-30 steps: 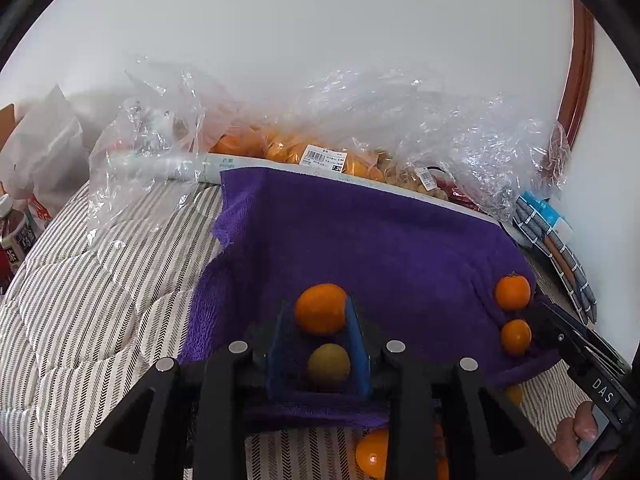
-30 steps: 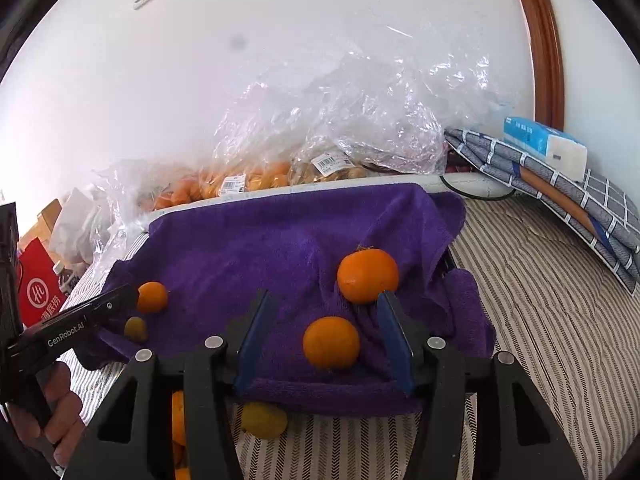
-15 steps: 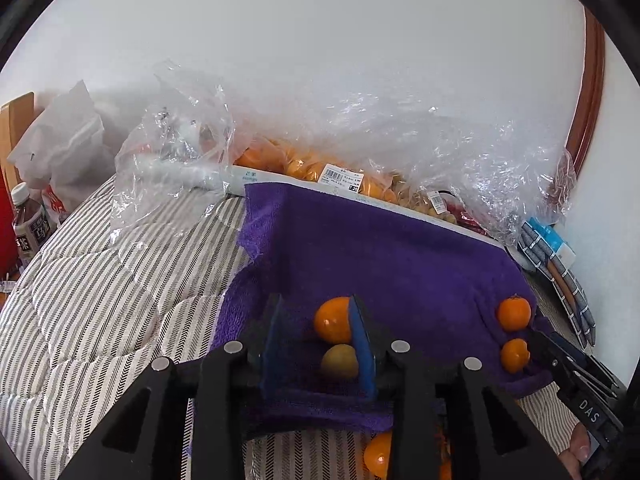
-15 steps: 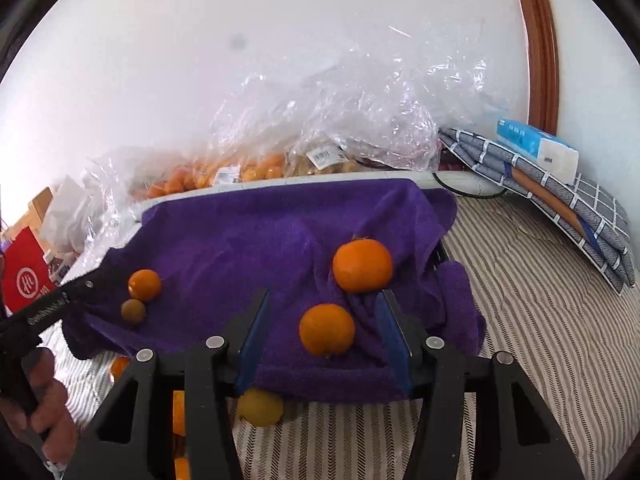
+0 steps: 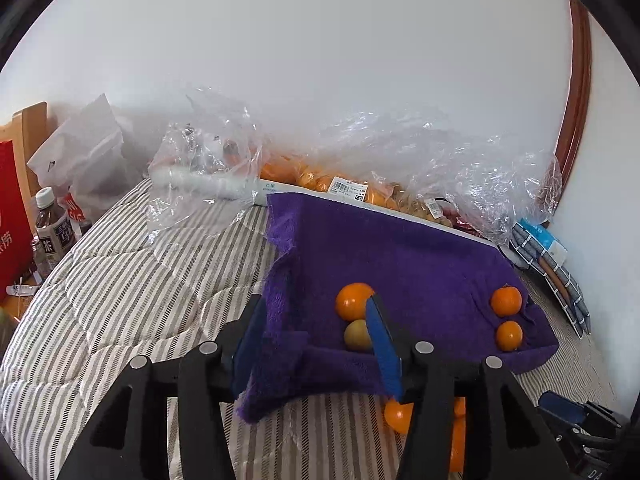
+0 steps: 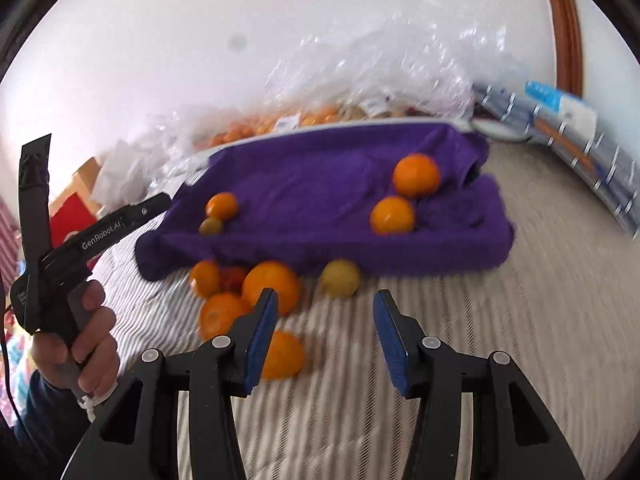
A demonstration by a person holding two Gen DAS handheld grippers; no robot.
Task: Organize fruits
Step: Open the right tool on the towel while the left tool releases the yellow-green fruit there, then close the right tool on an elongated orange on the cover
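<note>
A purple towel [image 5: 392, 256] covers a tray on the striped bed; it also shows in the right wrist view [image 6: 320, 196]. On its left part lie a small orange [image 5: 352, 300] and a greenish fruit [image 5: 357, 334]. On its right part lie two oranges [image 6: 416, 174] [image 6: 392, 214]. Several loose oranges [image 6: 270, 286] and a yellow fruit [image 6: 340, 278] lie on the bed before the towel. My left gripper [image 5: 316, 332] is open over the towel's front left corner. My right gripper [image 6: 324, 320] is open and empty above the bed, near the loose fruit.
Clear plastic bags of fruit [image 5: 360, 172] lie behind the towel along the wall. Bottles [image 5: 52, 228] and a red bag [image 5: 12, 220] stand at the far left. Folded checked cloth with a blue box [image 6: 560, 120] lies at the right.
My left gripper has opened and pulled back and left, leaving both small fruits on the towel. My right gripper has drawn back and up from the towel, bringing the loose fruit into view.
</note>
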